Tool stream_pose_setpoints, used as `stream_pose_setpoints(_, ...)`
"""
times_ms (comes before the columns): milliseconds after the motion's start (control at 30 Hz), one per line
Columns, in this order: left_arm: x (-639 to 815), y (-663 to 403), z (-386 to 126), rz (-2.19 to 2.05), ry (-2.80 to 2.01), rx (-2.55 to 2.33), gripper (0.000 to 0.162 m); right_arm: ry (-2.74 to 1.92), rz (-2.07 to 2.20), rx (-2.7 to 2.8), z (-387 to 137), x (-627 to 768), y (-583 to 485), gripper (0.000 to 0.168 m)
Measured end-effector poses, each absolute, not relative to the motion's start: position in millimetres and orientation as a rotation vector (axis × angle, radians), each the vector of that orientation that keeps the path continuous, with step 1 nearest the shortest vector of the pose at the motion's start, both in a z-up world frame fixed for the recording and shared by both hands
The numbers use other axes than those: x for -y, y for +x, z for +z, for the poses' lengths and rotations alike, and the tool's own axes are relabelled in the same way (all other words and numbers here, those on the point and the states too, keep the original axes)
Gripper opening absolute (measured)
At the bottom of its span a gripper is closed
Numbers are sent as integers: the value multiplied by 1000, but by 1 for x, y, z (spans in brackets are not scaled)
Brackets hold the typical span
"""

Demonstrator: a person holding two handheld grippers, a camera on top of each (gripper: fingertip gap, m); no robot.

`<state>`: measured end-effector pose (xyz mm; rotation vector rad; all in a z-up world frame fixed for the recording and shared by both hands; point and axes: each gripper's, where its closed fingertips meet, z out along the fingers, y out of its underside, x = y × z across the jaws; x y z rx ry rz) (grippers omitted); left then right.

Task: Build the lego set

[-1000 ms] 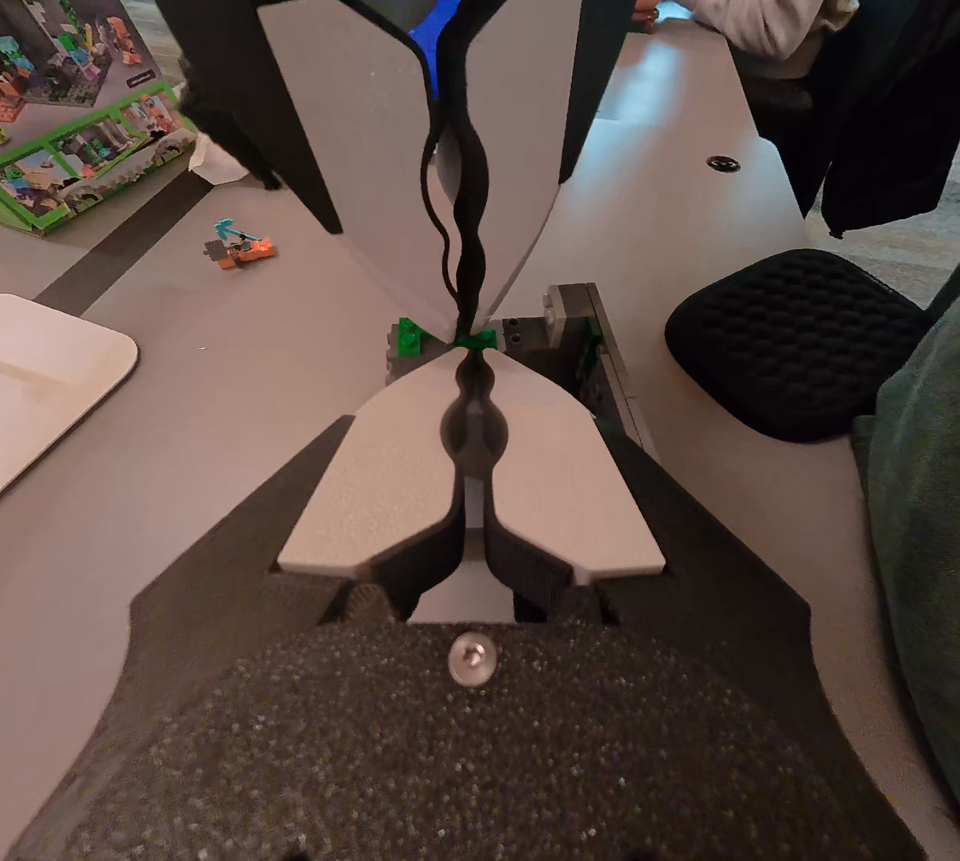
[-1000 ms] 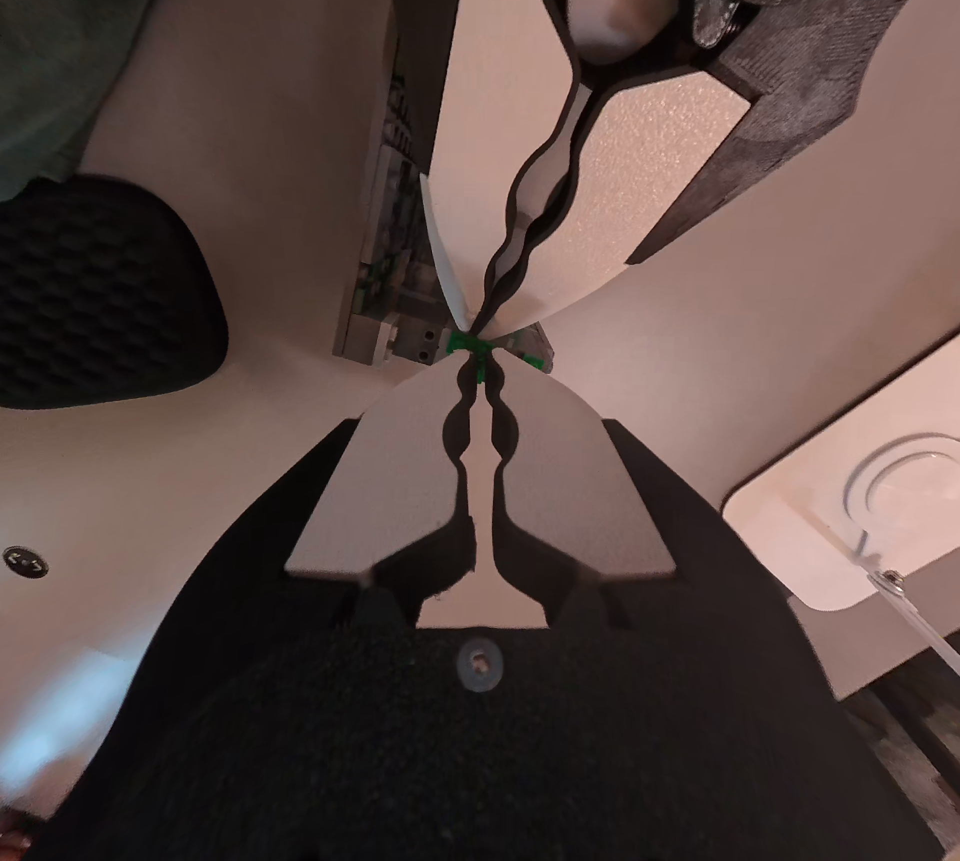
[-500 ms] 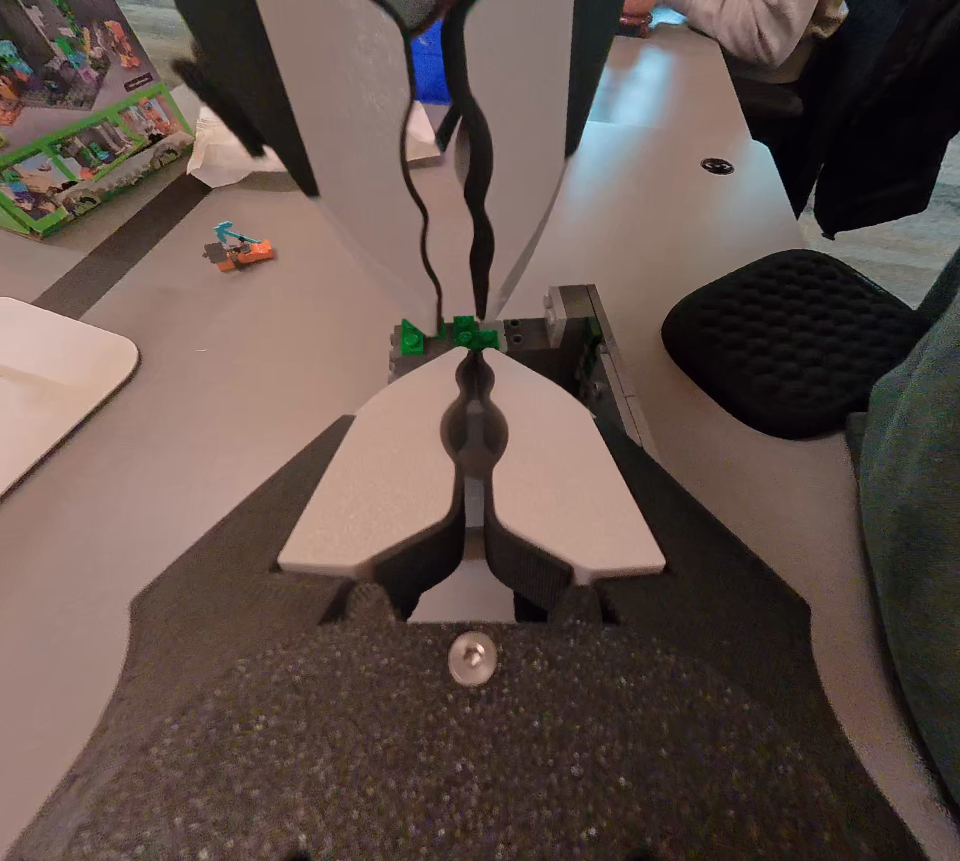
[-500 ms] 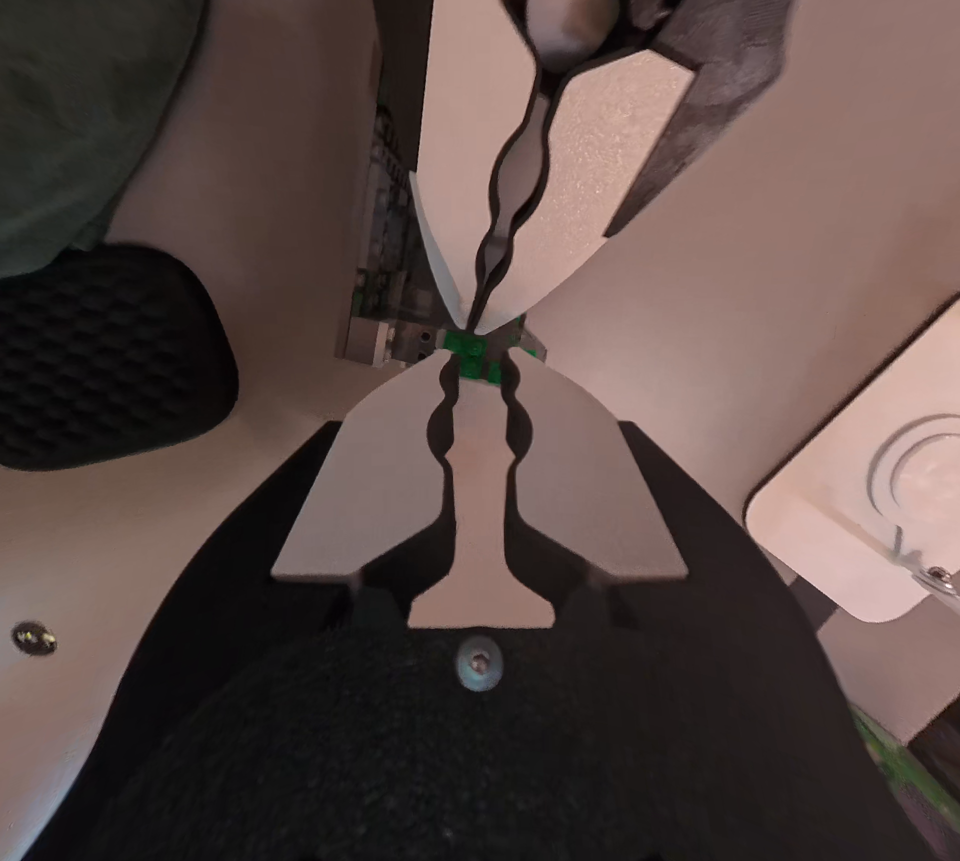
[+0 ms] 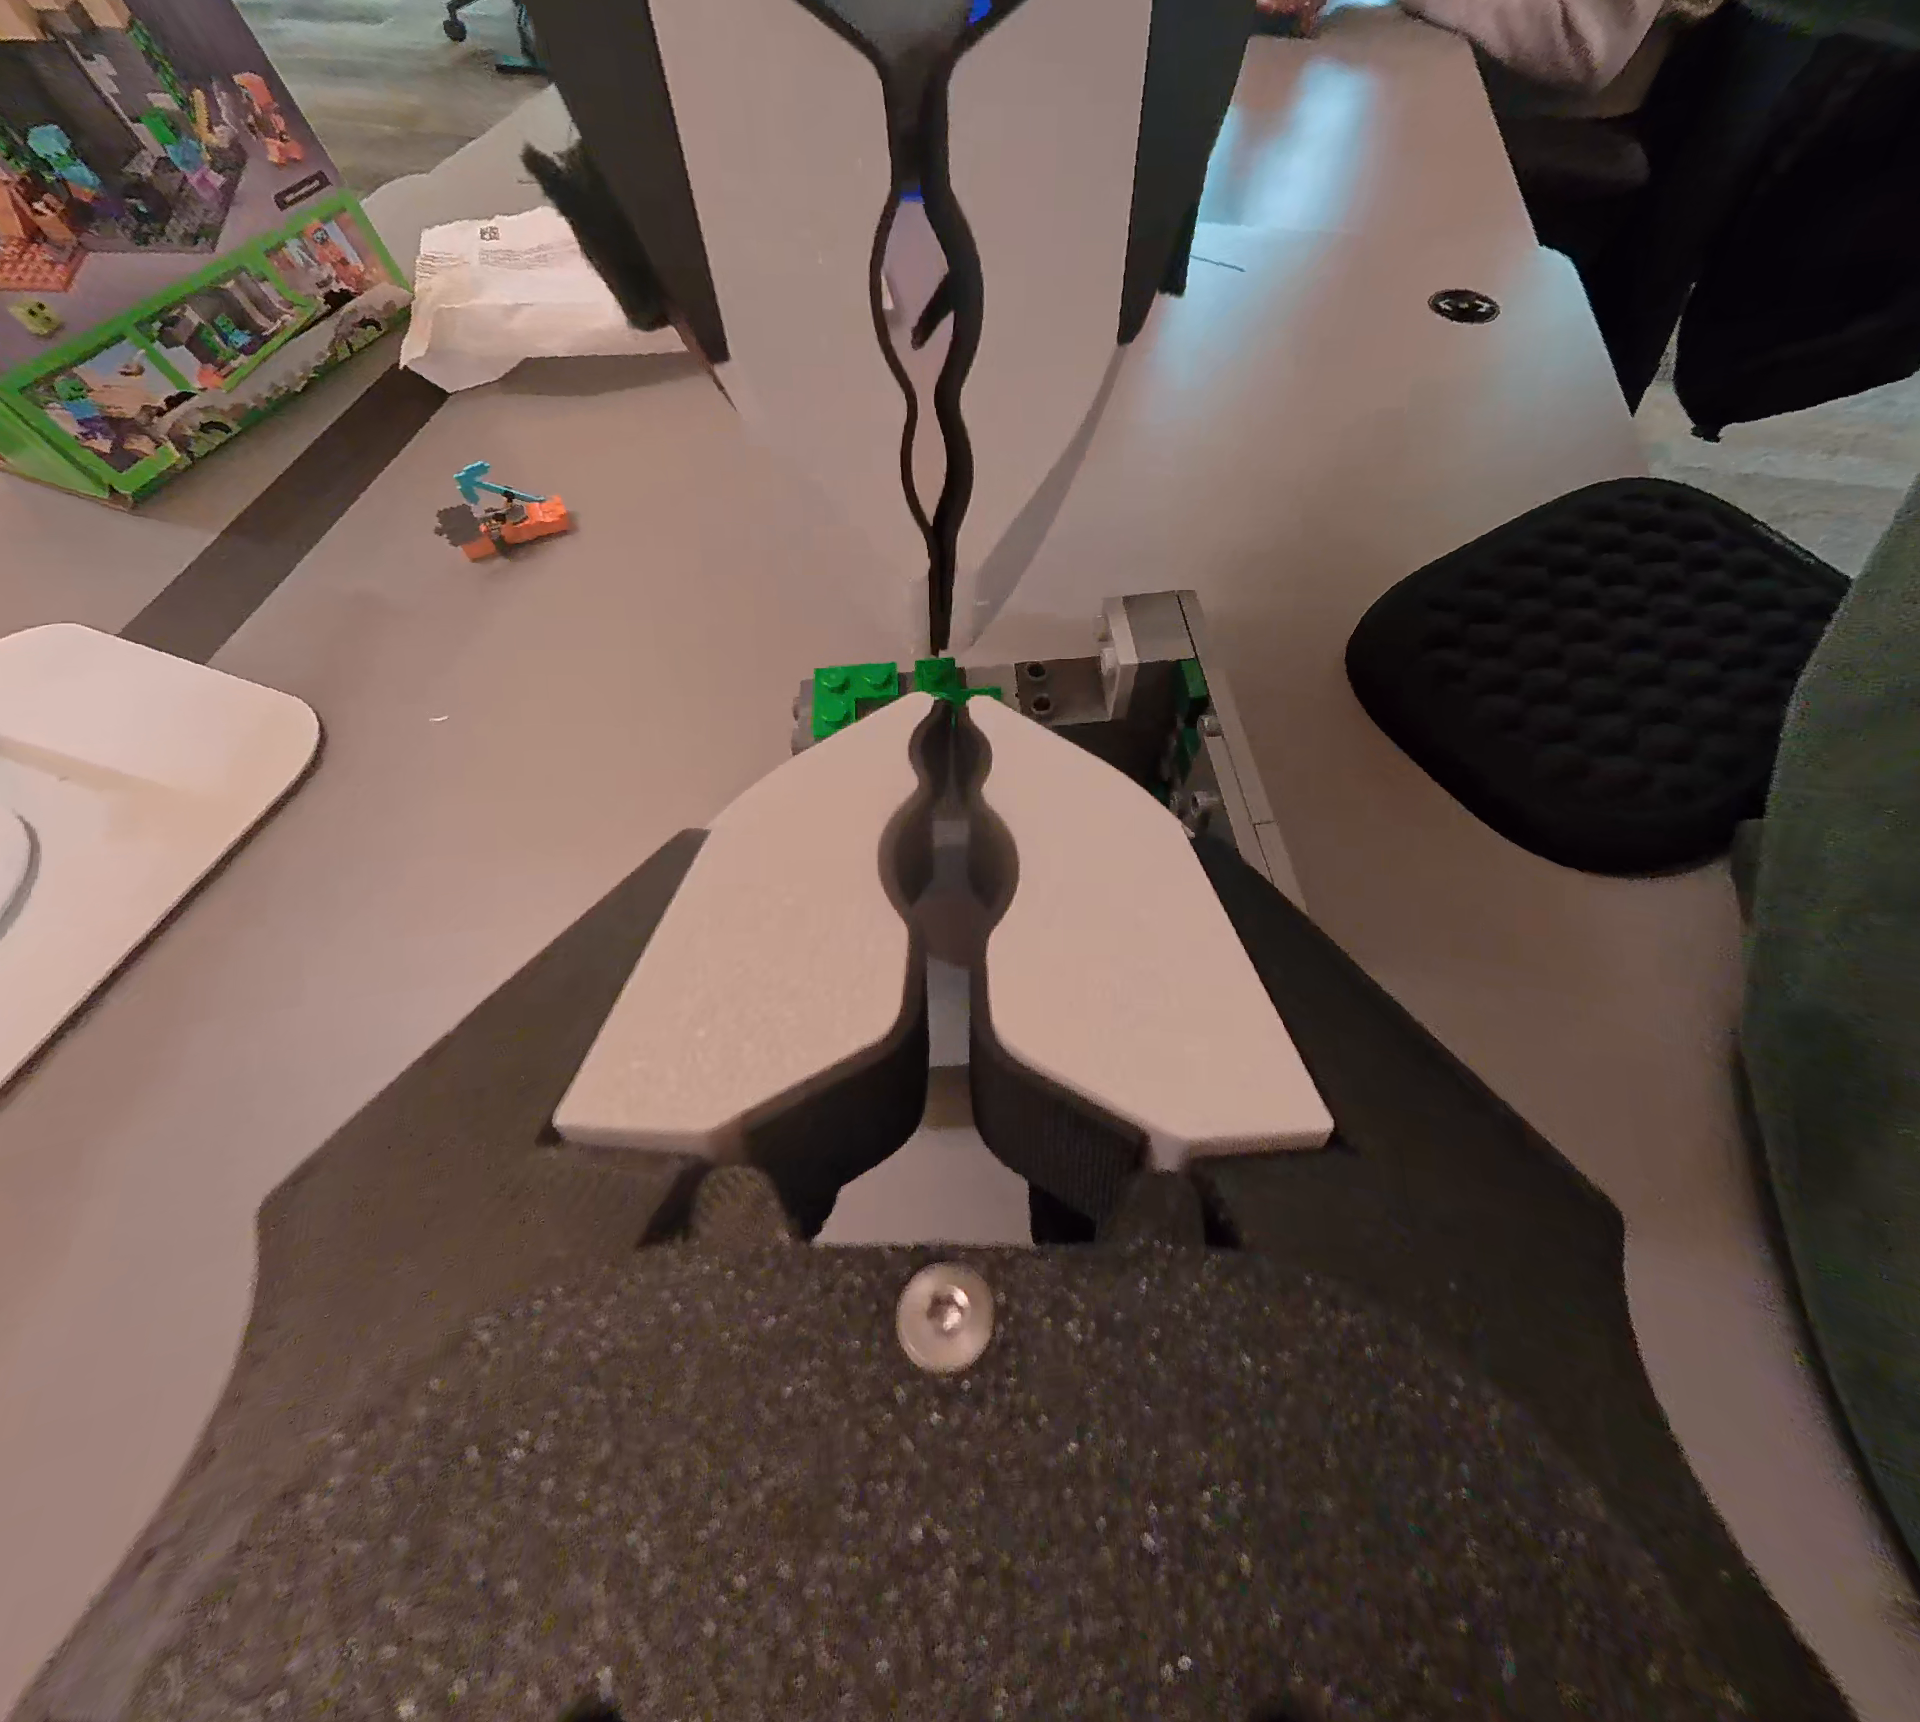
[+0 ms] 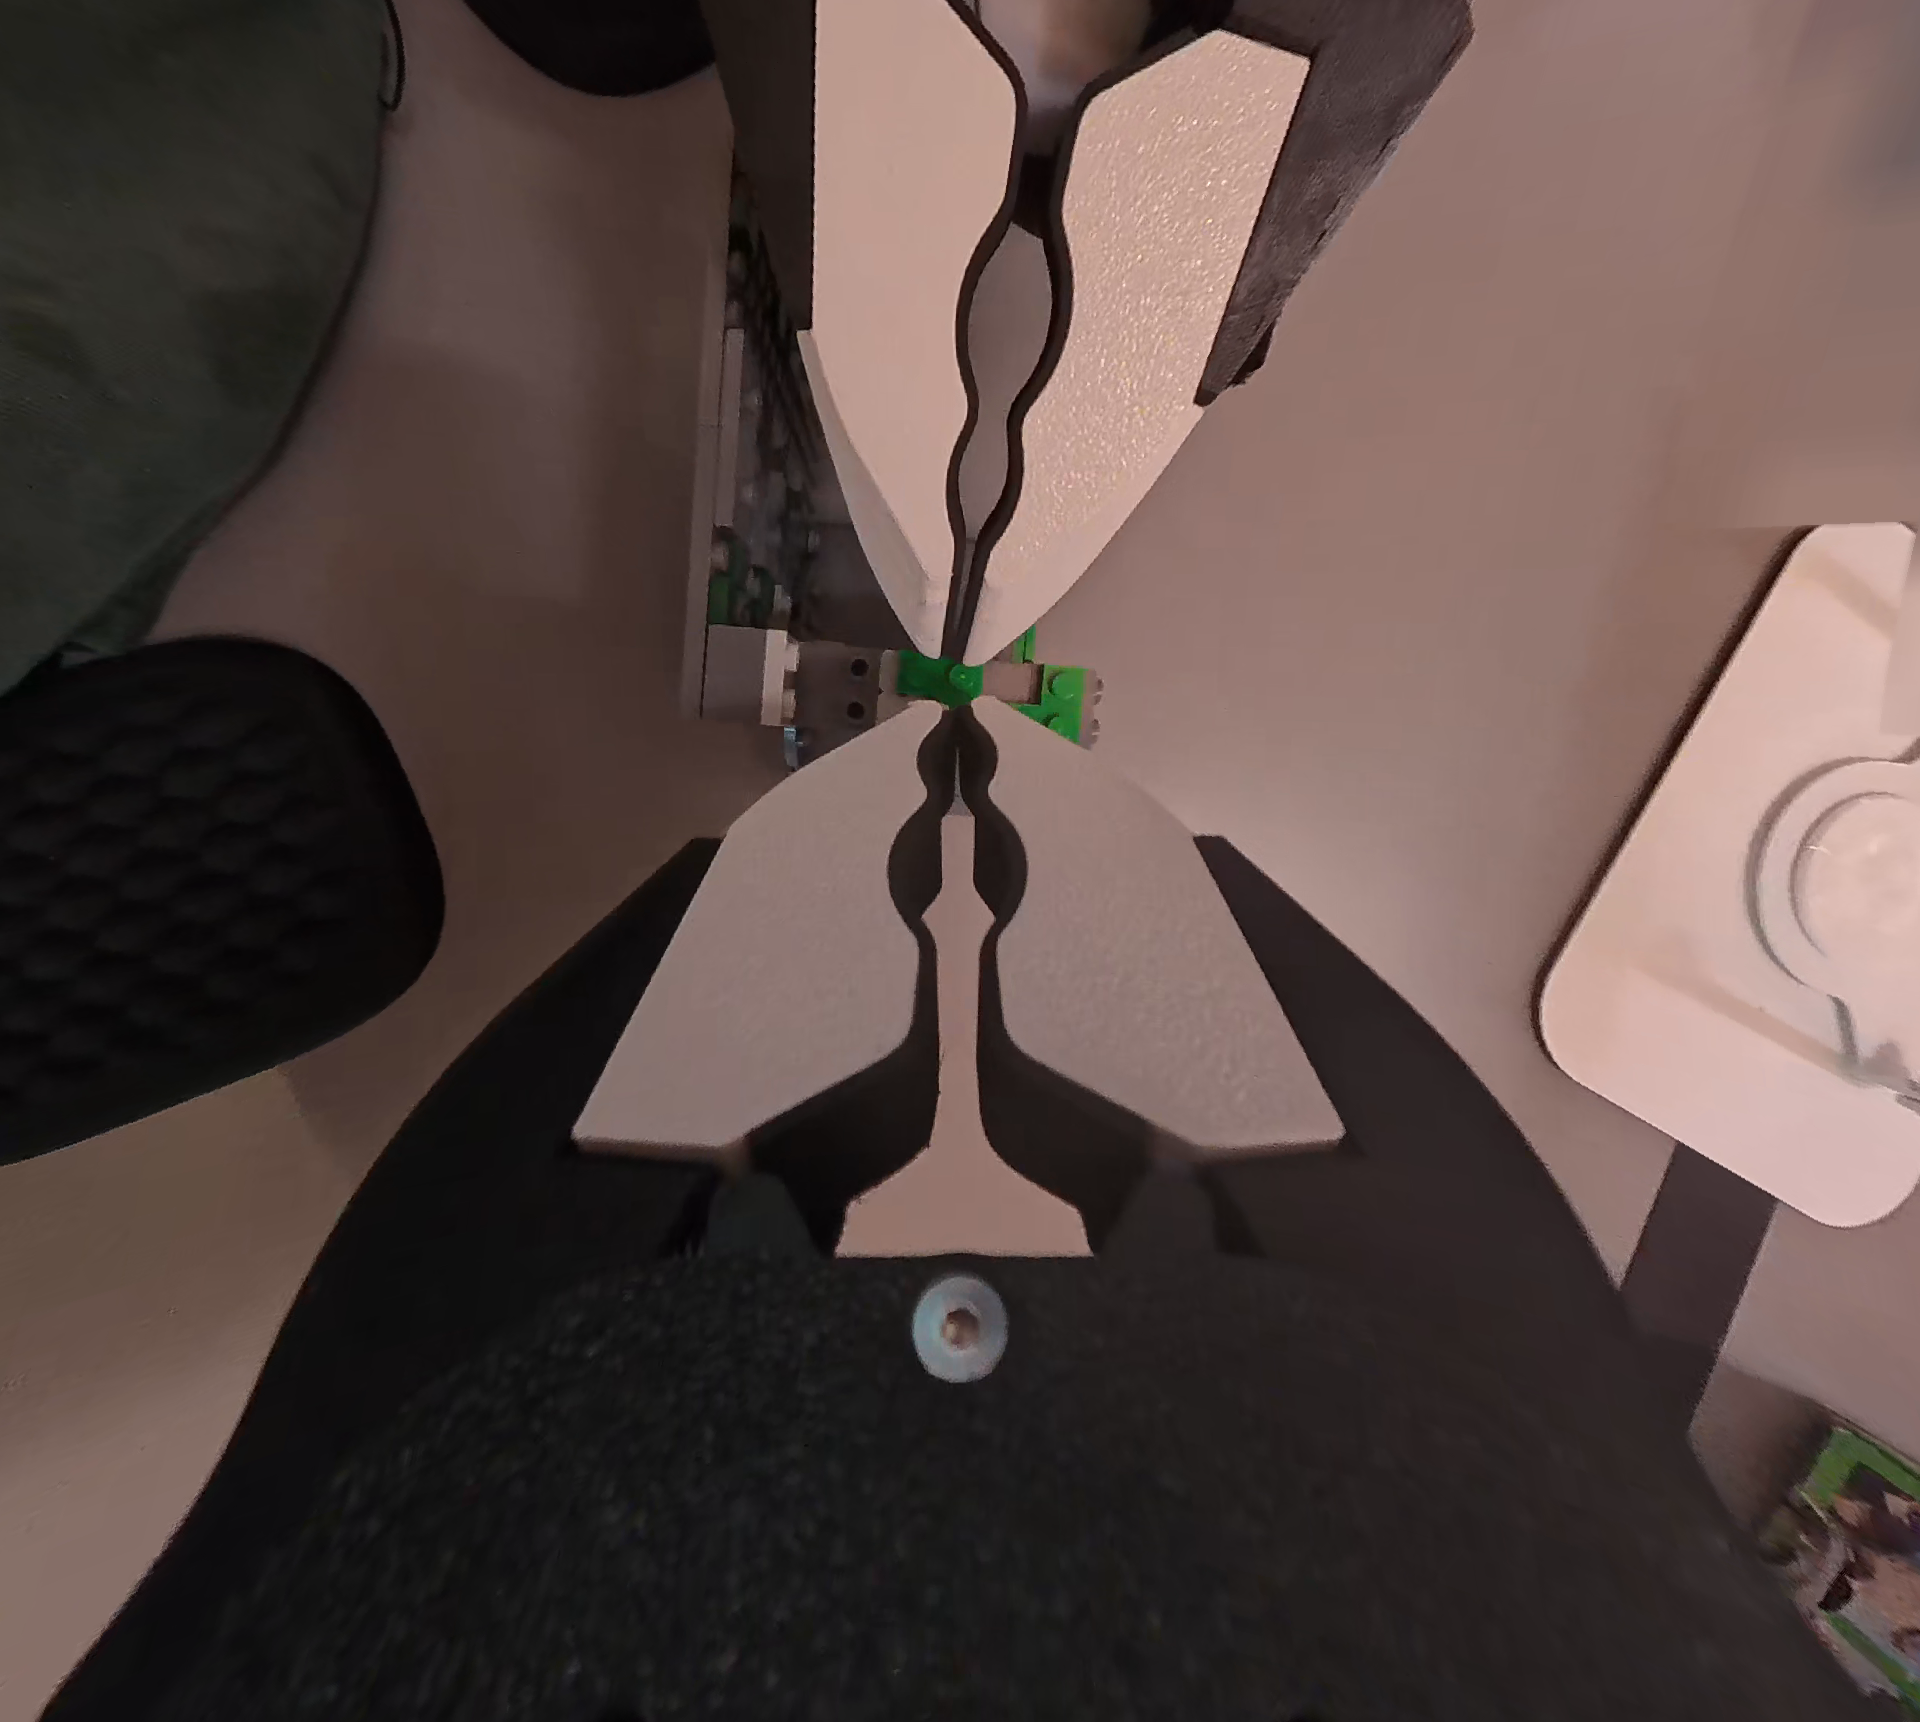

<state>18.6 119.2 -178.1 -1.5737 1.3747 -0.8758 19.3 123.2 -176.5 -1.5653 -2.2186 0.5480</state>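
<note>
Fingers of left gripper [image 5: 948, 716] closed w/ tips on the small green piece [image 5: 940, 680]; right gripper [image 6: 954, 716] fingers also together, tips pressing it from opposite side. Piece sits atop the grey lego build [image 5: 1153, 696] on the table [image 5: 520, 789], beside a green plate [image 5: 854, 698]. Step, prob: seating it. Next needs firm downward push, then release. Piece's long axis runs along the build's top edge, studs up.

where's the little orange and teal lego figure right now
In the left wrist view, the small orange and teal lego figure lies on the grey table, left of centre, between the lego box and the grey lego build.
</note>
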Motion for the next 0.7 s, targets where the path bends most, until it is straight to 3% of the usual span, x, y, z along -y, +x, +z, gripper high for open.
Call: stream_pose_setpoints(700, -120, 19, -178, -890, -1590, -1353, 0, -1607, 579, 2171, -181, -124, 21, 0)
